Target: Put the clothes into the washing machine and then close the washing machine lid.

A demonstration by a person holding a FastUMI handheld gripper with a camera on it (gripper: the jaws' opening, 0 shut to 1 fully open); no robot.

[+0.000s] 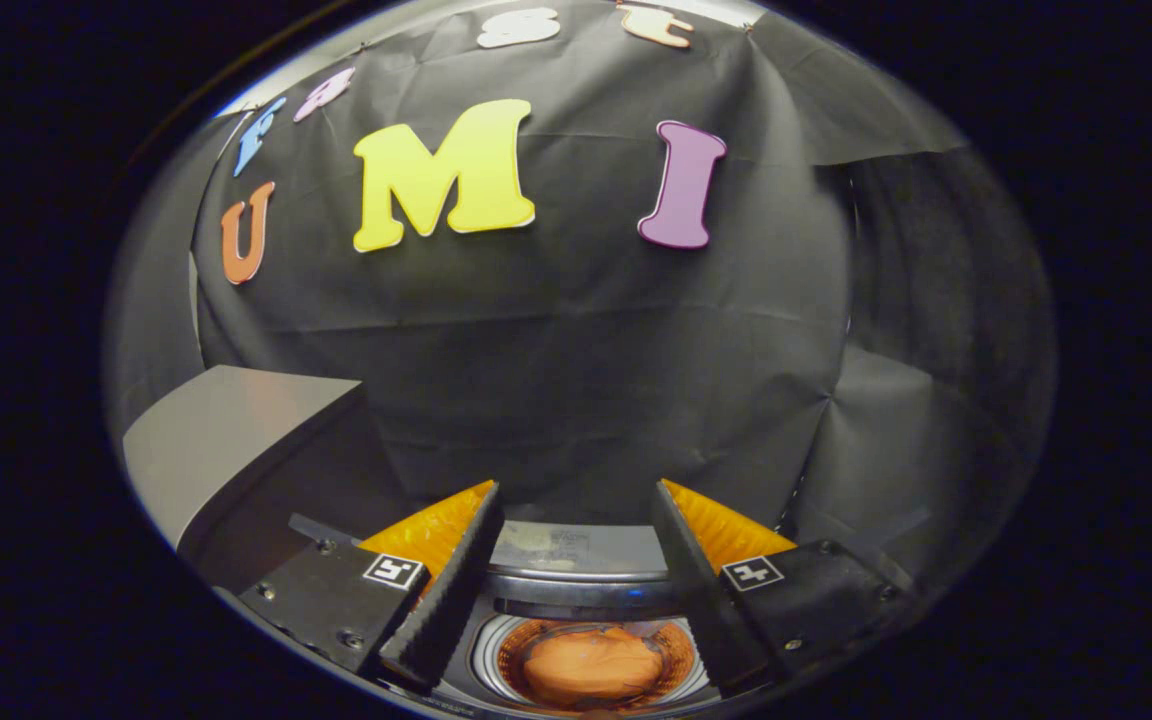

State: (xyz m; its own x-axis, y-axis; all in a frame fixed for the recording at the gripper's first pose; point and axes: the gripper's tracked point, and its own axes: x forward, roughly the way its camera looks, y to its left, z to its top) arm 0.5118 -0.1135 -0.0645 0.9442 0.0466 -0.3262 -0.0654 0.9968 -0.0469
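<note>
Item 1 – your gripper [576, 520]: bottom centre of frame, fingers spread wide apart, nothing held btwn them, nothing touching either finger. Each finger carries a small square marker tag near its base.

Item 2 – washing machine [576, 560]: bottom centre, seen from above, btwn and below the fingers. Round drum opening w/ pale ring around it; a grey top panel strip sits just behind the opening, btwn the fingertips.

Item 3 – clothes [591, 665]: orange bundle, lying inside the drum, bottom centre of frame, below the gap btwn your fingers. Not touching the gripper.

Item 4 – lid [226, 440]: grey flat panel, lower left of frame, left of the left finger, tilted up and away from the drum; looks open. Can't tell its hinge from here.

Item 5 – booth wall [576, 380]: black cloth, creased, across centre and upper frame, beyond the fingers.
</note>
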